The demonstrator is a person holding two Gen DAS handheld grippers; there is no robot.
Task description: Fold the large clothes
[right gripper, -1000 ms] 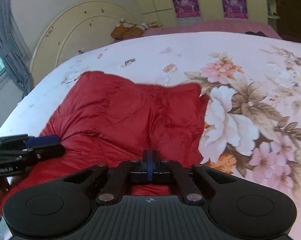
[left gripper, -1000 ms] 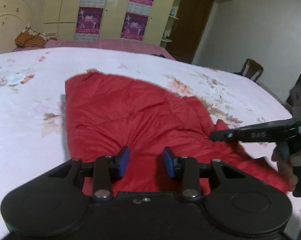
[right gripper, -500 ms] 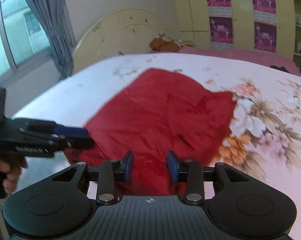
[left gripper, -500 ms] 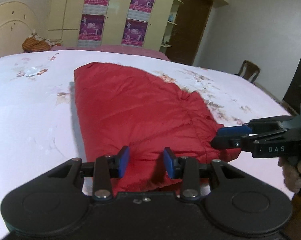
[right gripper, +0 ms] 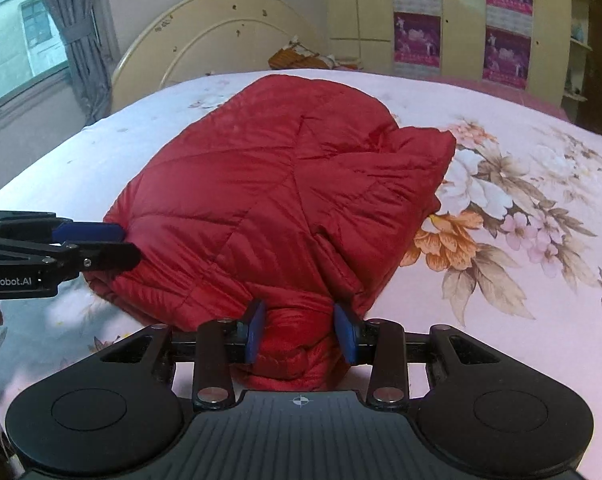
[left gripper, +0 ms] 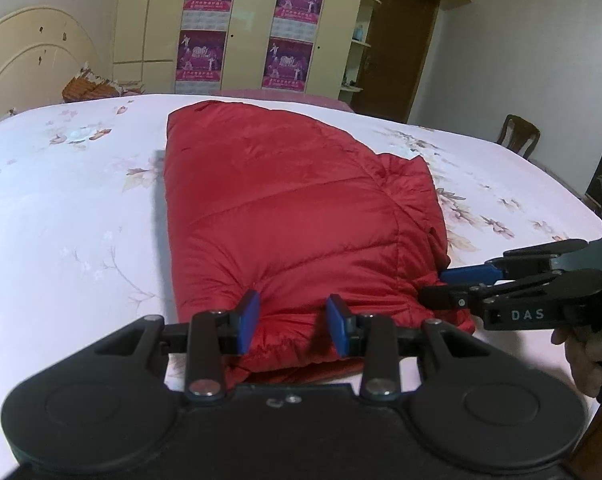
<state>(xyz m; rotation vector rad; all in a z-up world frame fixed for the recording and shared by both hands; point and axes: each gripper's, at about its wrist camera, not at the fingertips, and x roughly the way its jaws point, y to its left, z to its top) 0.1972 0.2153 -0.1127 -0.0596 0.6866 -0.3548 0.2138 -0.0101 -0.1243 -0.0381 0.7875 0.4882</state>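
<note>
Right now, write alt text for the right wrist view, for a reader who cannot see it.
A folded red puffer jacket lies on a floral bedsheet, its near edge between the open blue-padded fingers of the right gripper. The left gripper, also open, reaches in from the left beside the jacket's edge.

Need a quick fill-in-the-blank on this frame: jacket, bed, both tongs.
1. The quilted jacket is ____ in colour.
2. It lies on a bed with a ____-print sheet.
3. Both left tongs and right tongs stand ____.
4. The pads are ____.

Missing: red; floral; open; blue
</note>
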